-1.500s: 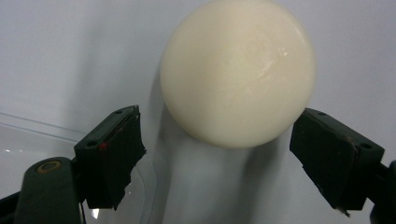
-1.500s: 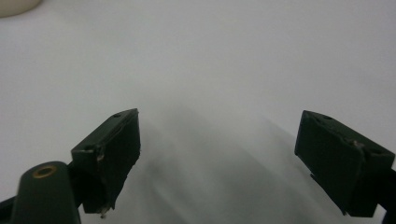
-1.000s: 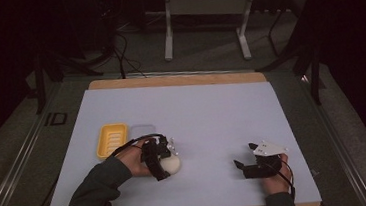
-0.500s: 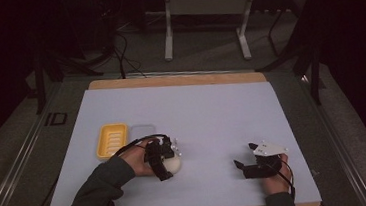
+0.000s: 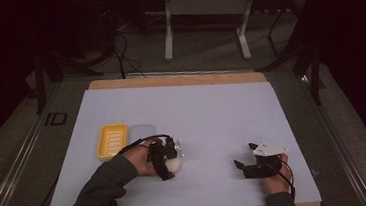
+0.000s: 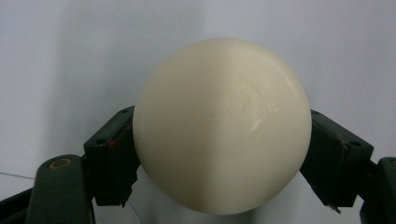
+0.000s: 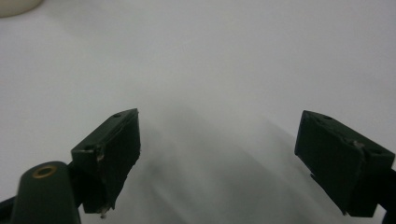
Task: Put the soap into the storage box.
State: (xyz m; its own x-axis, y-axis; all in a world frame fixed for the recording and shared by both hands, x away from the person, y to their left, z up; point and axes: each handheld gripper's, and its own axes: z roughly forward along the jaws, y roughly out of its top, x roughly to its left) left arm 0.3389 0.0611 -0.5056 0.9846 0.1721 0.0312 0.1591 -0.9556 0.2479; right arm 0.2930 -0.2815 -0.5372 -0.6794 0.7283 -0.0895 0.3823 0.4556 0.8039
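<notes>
Both jaws of the left tool (image 6: 222, 158) have just closed onto the soap (image 6: 222, 126).

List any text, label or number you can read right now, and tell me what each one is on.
"ID": dark marking on the grey floor strip left of the table.
Embossed mark on the cream soap between the left gripper pads: too faint to read.
Yellow soap dish: no lettering I can make out.
Right gripper, open: no text.
</notes>
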